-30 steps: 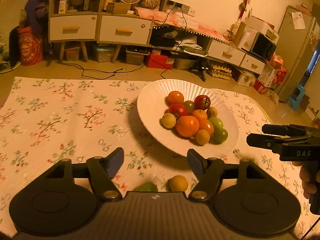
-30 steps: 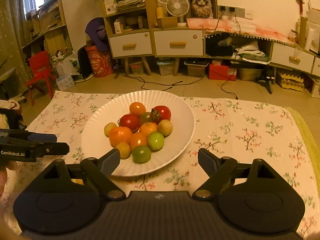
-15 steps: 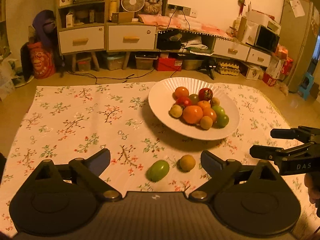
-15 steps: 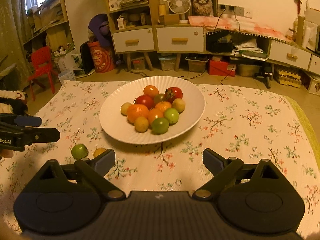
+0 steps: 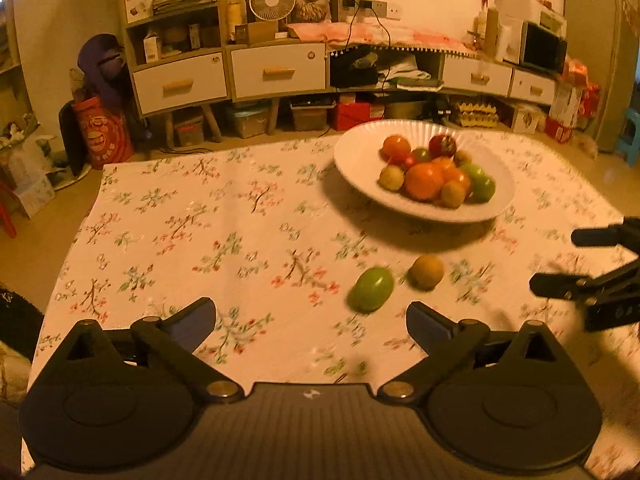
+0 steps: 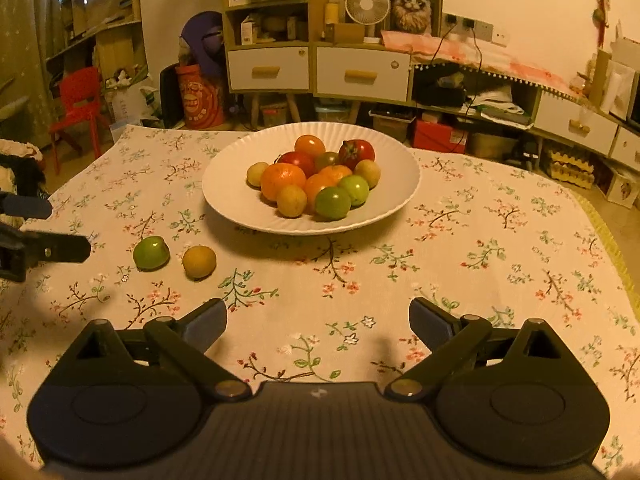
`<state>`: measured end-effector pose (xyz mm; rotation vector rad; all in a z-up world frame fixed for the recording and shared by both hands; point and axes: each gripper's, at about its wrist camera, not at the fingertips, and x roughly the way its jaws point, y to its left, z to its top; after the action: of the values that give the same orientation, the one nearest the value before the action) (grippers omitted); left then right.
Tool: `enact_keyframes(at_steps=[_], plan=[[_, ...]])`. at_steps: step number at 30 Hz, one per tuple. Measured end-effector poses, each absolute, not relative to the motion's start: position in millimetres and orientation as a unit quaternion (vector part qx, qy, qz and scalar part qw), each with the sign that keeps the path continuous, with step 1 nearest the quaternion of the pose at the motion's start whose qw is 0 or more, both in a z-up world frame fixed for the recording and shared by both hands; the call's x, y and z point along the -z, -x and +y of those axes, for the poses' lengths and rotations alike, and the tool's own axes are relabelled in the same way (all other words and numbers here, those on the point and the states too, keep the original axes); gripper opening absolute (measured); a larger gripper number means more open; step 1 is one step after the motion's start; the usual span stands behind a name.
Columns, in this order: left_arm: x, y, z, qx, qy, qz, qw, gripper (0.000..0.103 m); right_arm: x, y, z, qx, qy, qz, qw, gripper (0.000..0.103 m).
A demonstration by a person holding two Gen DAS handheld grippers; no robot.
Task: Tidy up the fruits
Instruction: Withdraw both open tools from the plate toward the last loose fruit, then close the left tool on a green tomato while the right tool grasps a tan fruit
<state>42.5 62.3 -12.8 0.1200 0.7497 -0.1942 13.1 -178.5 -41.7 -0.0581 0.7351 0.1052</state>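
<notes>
The left gripper (image 5: 311, 320) has its fingers (image 5: 192, 322) spread wide and opening further, and nothing is between them; only the flowered cloth (image 5: 200, 240) of the worktop shows in the gap. The right gripper (image 6: 318, 320) is the same: its fingers (image 6: 208, 322) stand wide apart, opening further, and hold nothing.

The landmark is the white plate (image 6: 224, 196), which stands on the cloth beyond both grippers. On it lies a pile of small fruits (image 6: 316, 178): orange, red, yellow and green ones, touching one another.

Two fruits lie on the cloth outside the plate, on its near side, toward the left gripper. The yellow-brown fruit (image 6: 199, 262) is the closer of the two to the plate. The green fruit (image 6: 151, 253) lies just beside it, a little farther from the plate, and the two do not touch. In the left wrist view both fruits are just ahead of the left gripper's right finger, and the picture is blurred there.

Behind the plate, past the far edge of the worktop, stand cabinets with white drawers (image 6: 312, 68).
</notes>
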Motion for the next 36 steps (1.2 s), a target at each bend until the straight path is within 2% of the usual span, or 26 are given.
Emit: enact_keyframes(at_steps=[17, 22, 24, 26, 30, 32, 36], plan=[[56.6, -50.5, 51.0, 0.118, -0.096, 0.355, 0.922, 0.095, 64.7, -18.2, -163.2, -0.057, 0.039, 0.377, 0.924, 0.1], [59.6, -62.1, 50.6, 0.128, -0.054, 0.352, 0.926, 0.093, 66.5, -19.4, -160.2, -0.063, 0.046, 0.373, 0.924, 0.102], [59.0, -65.0, 47.7, 0.133, -0.052, 0.348, 0.927, 0.089, 67.2, -21.5, -157.1, -0.066, 0.055, 0.372, 0.924, 0.103], [58.4, -66.4, 46.4, 0.138, -0.048, 0.343, 0.928, 0.076, 67.3, -23.4, -153.6, -0.068, 0.059, 0.372, 0.924, 0.102], [55.8, -68.9, 43.4, 0.145, -0.04, 0.34, 0.928, 0.06, 68.1, -25.8, -148.8, -0.08, 0.073, 0.373, 0.922, 0.103], [53.7, -70.8, 43.0, 0.151, -0.035, 0.343, 0.927, 0.046, 68.1, -25.0, -147.3, -0.089, 0.083, 0.371, 0.921, 0.103], [50.2, -74.9, 42.0, 0.166, -0.026, 0.349, 0.922, 0.027, 67.8, -24.7, -145.0, -0.085, 0.078, 0.372, 0.921, 0.103]])
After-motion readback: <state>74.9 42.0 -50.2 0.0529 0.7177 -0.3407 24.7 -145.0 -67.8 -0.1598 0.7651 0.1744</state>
